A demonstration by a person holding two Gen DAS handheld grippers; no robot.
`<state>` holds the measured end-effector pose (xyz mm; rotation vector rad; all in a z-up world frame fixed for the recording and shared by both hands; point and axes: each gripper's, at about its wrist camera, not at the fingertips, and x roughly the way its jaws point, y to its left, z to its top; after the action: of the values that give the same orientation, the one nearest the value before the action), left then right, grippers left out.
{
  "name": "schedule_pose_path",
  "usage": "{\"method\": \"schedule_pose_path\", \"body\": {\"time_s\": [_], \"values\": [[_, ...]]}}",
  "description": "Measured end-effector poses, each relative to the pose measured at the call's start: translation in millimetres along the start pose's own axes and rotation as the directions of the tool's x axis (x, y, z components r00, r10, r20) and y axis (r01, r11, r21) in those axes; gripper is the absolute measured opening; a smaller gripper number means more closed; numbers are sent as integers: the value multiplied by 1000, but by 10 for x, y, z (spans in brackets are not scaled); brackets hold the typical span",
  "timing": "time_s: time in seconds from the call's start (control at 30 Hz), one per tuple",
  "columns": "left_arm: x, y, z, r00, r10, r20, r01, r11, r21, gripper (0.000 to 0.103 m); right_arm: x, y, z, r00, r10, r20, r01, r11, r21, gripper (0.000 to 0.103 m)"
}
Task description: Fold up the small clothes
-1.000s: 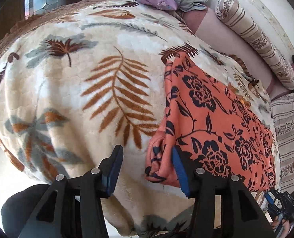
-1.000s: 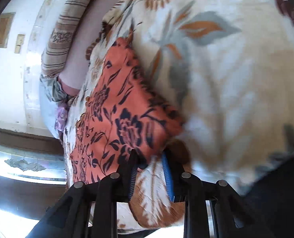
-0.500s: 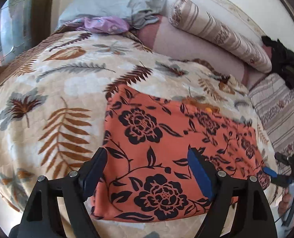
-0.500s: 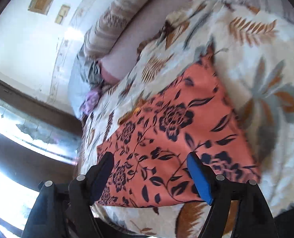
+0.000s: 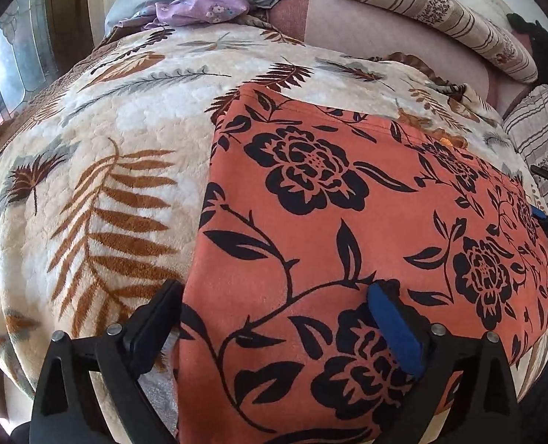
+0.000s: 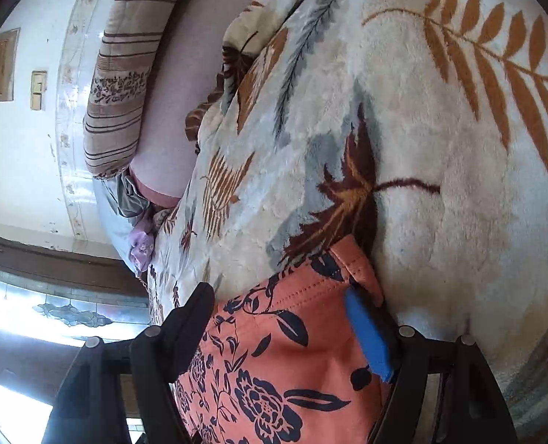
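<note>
Step in hand, as judged: between folds, with both tools repositioning at opposite ends of the garment. Orange floral cloth (image 5: 348, 229) lies flat and smooth on the leaf-print blanket (image 5: 100, 192) of the bed, its long run stretching from 6 o'clock toward 3 o'clock in the left wrist view. Left tool (image 5: 274, 318) hangs over the near end of the cloth, jaws opening and standing wide; cloth shows between them but the pads do not press on it, so nothing is gripped. Right tool (image 6: 279, 322) straddles the hemmed corner of the cloth at the far end, jaws roughly steady at a generous gap; the blue pad (image 6: 368, 336) sits just beside the stitched edge, and whether it brushes the fabric cannot be told, though no pinch is visible. Striped bolster (image 5: 433, 14) and crumpled grey-lilac bedding (image 5: 200, 9) lie at 12 o'clock, well apart from the work. Next move, as judged: each tool must lower onto its corner, pinch both layers at the edge, then carry one end over the other evenly.
</note>
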<state>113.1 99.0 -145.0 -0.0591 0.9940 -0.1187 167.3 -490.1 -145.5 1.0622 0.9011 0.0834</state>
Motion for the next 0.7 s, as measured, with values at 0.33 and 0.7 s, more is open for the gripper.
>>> {"method": "schedule_pose_path", "body": {"time_s": [0.33, 0.7], "values": [[-310, -10, -86, 1000, 9, 7, -8, 998, -67, 101, -387, 814, -1164, 997, -43, -71, 22, 959, -281, 79], [-433, 44, -270, 999, -5, -47, -1, 992, -127, 100, -1042, 162, -2232, 999, -34, 31, 36, 996, -81, 79]]}}
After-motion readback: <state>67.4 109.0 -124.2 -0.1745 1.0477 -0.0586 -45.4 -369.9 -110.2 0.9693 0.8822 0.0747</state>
